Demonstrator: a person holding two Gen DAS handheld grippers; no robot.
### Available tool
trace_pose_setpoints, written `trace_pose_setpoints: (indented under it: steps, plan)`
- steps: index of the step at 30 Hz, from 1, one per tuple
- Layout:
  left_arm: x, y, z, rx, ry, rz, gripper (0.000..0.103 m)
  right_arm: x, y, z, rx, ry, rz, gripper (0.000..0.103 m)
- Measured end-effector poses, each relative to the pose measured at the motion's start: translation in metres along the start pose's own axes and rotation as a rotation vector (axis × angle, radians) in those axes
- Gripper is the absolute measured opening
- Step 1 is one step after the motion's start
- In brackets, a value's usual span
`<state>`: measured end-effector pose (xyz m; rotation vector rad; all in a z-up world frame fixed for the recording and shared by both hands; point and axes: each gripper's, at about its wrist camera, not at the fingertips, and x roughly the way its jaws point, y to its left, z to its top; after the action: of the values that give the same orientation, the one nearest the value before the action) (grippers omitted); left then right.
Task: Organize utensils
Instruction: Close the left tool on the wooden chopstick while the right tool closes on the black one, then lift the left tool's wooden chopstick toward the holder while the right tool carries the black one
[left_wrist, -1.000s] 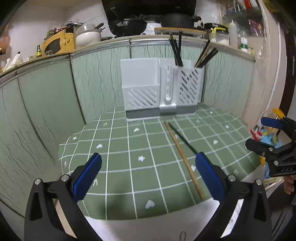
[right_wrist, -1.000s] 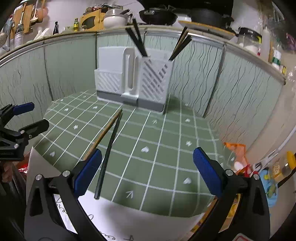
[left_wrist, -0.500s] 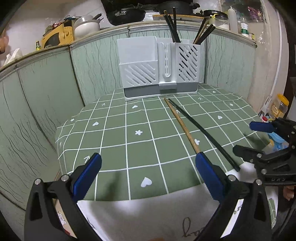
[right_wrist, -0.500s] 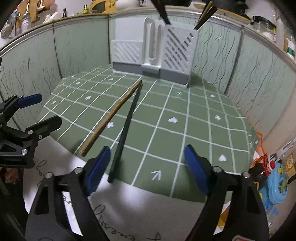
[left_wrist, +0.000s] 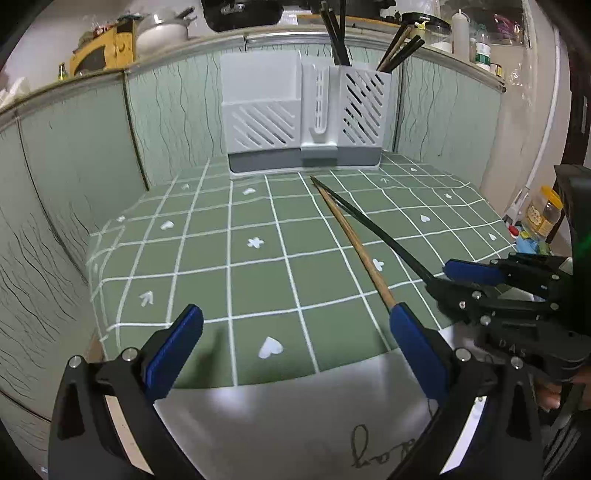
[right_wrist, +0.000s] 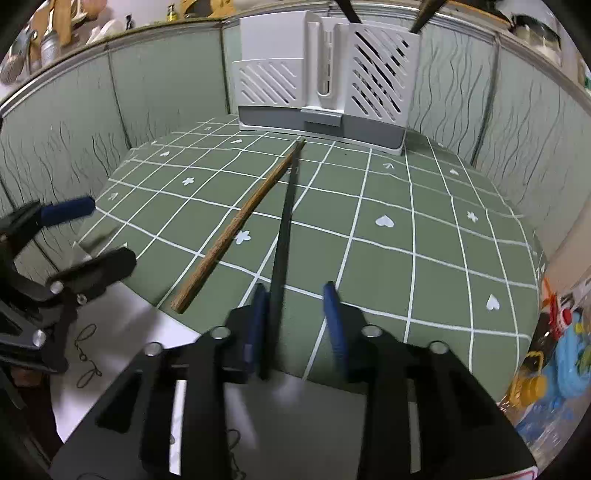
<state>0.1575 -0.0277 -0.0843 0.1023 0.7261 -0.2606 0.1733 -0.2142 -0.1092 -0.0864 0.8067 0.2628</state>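
Since a second ago both grippers have come down toward the near edge of the bench (left_wrist: 207, 280), and the right gripper (right_wrist: 295, 295), which stood wide then, now has its jaws closing around the near end of the black chopstick (right_wrist: 286, 206). The stick lies between the blue pads, against the left one; the right pad is not on it yet, so nothing is gripped. I judge the pick-up to be about to start, with the lift and the carry to the white holder (left_wrist: 303, 110) still to do.

The black chopstick lies flat on the green checked cloth, its long axis running from the jaws at 6 o'clock toward the holder at 12 o'clock in the right wrist view, far tip just short of the holder's grey base. The wooden chopstick (right_wrist: 240, 225) lies beside it, tips nearly meeting at the far end, its near end splayed toward 7 o'clock.

The left gripper (left_wrist: 295, 332) hangs with jaws wide and empty, its right pad just beside the wooden stick's near end.
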Motion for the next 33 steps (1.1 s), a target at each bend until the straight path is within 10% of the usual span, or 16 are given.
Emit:
trace_pose_setpoints:
  steps: [2, 15, 26, 33]
  plan:
    - [0.002, -0.002, 0.001, -0.004, 0.005, -0.013, 0.098, 0.000, -0.001, 0.000, 0.008, -0.002, 0.005, 0.007]
    - [0.023, -0.033, 0.012, 0.012, 0.034, -0.076, 0.093, -0.007, -0.030, -0.005, 0.073, 0.014, -0.065, 0.006]
    - [0.041, -0.048, 0.010, 0.045, 0.064, -0.041, 0.013, -0.014, -0.043, -0.014, 0.088, 0.012, -0.073, 0.006]
    - [0.040, -0.036, 0.011, 0.020, 0.065, -0.041, 0.006, -0.013, -0.042, -0.013, 0.088, 0.012, -0.076, 0.006]
